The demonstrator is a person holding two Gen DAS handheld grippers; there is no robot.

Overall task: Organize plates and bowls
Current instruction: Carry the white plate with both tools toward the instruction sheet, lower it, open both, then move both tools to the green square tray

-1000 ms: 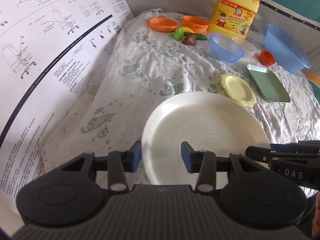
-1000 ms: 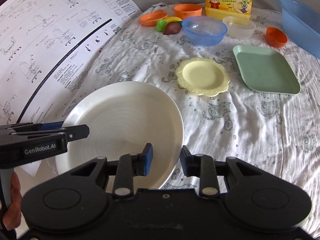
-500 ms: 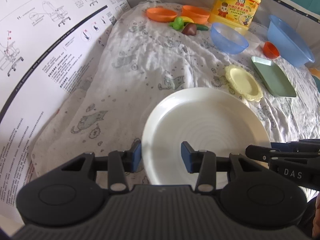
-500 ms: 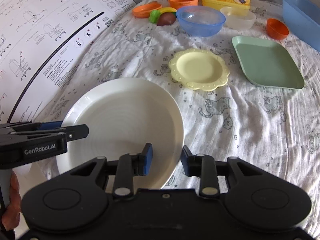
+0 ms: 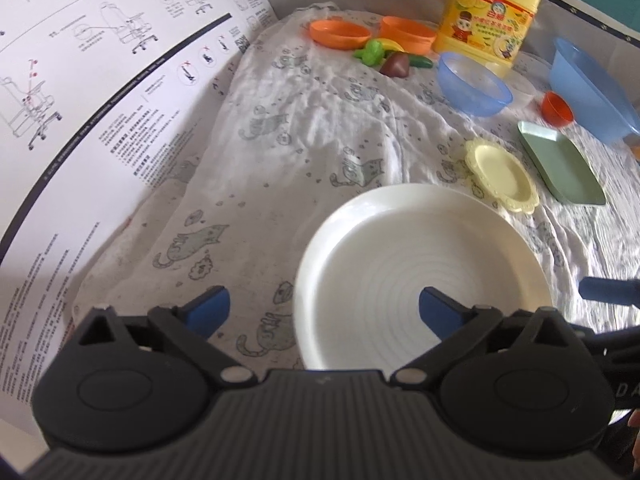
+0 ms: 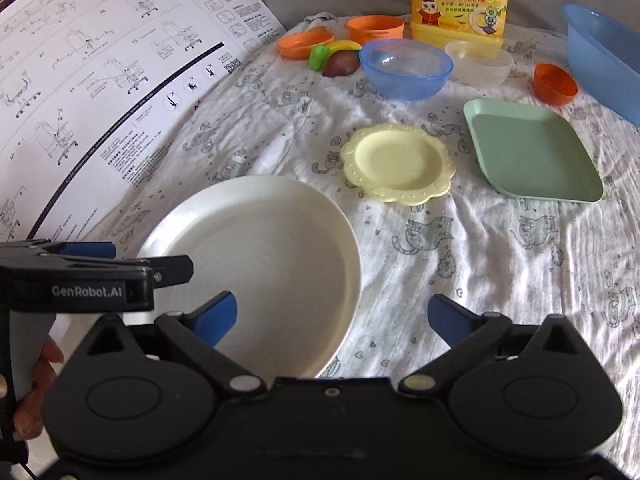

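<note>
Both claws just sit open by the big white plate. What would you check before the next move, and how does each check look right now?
1. Left gripper open: ok, fingers spread across the white plate's near rim.
2. Right gripper open: ok, plate's right edge lies between its fingers.
3. White plate lying flat on the cloth: ok.
4. Plate free of both grippers: ok, neither clamps it.
5. Yellow plate bare, nothing on it: ok.
6. Yellow plate touching the green tray: no, a gap shows.
</note>
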